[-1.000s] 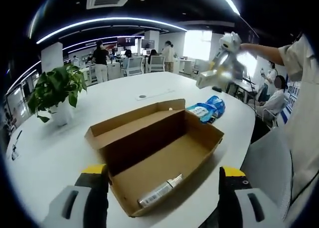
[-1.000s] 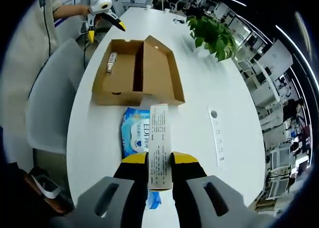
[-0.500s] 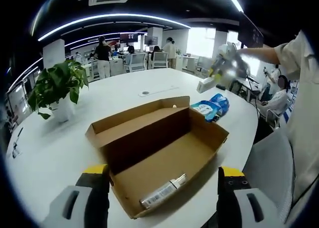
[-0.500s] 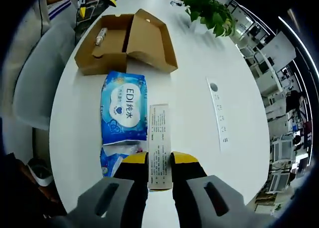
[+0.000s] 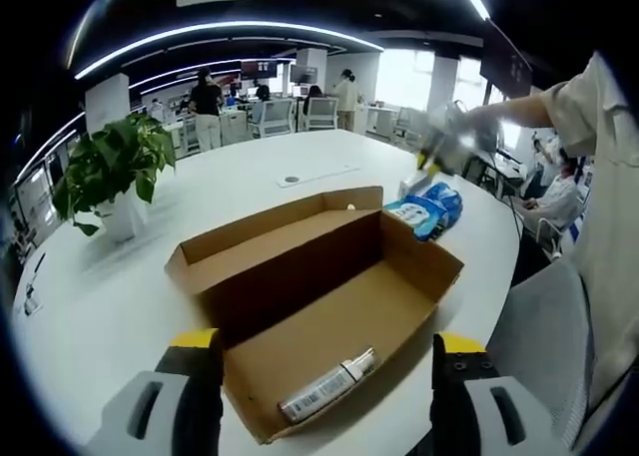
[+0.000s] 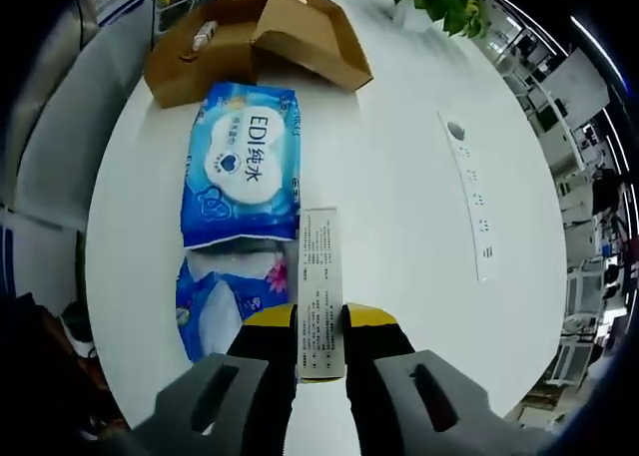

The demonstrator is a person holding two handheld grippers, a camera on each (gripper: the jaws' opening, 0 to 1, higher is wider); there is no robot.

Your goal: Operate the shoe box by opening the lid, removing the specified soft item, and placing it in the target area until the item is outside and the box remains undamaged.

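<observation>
White table (image 6: 399, 207) in an open office carries everything; right tongs (image 6: 319, 336) are clamped on a slim white carton (image 6: 319, 286), just beside two blue wipe packs (image 6: 243, 172), the box (image 6: 260, 32) beyond them; left tongs (image 5: 319, 371) gape wide with nothing held, over the open box (image 5: 319, 296), a tube (image 5: 329, 384) in its near end; plant (image 5: 110, 172) stands well apart.
</observation>
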